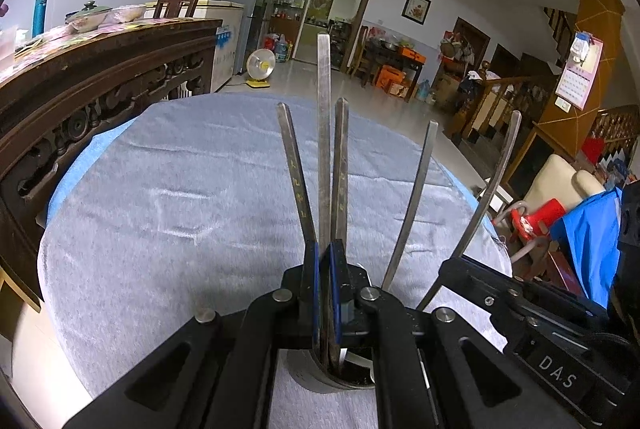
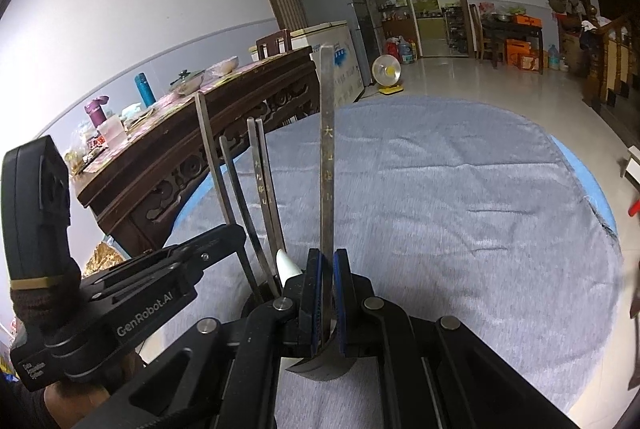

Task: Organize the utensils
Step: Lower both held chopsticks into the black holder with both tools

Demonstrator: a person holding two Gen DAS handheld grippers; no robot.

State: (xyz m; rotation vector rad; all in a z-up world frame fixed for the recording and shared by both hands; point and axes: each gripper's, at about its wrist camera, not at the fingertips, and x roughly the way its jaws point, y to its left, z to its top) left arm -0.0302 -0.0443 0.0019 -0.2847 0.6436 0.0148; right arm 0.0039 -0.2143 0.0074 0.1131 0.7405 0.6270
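Note:
A round metal holder (image 1: 340, 379) stands on the grey cloth, right under both grippers; its rim also shows in the right wrist view (image 2: 316, 369). My left gripper (image 1: 325, 257) is shut on an upright metal chopstick (image 1: 323, 117). Two more chopsticks (image 1: 294, 165) lean in the holder beside it, and two (image 1: 416, 197) lean to the right. My right gripper (image 2: 327, 261) is shut on an upright engraved metal chopstick (image 2: 327, 149). Several other chopsticks (image 2: 262, 181) and a white spoon handle (image 2: 287, 265) stand in the holder to its left. Each gripper's body shows in the other's view.
The grey cloth (image 1: 180, 197) covers a round table with a blue edge (image 2: 592, 173). A dark carved wooden table (image 1: 80, 97) with bowls and bottles stands to the left. A red stool (image 1: 532, 221) and blue bag are at the right. Open floor lies beyond.

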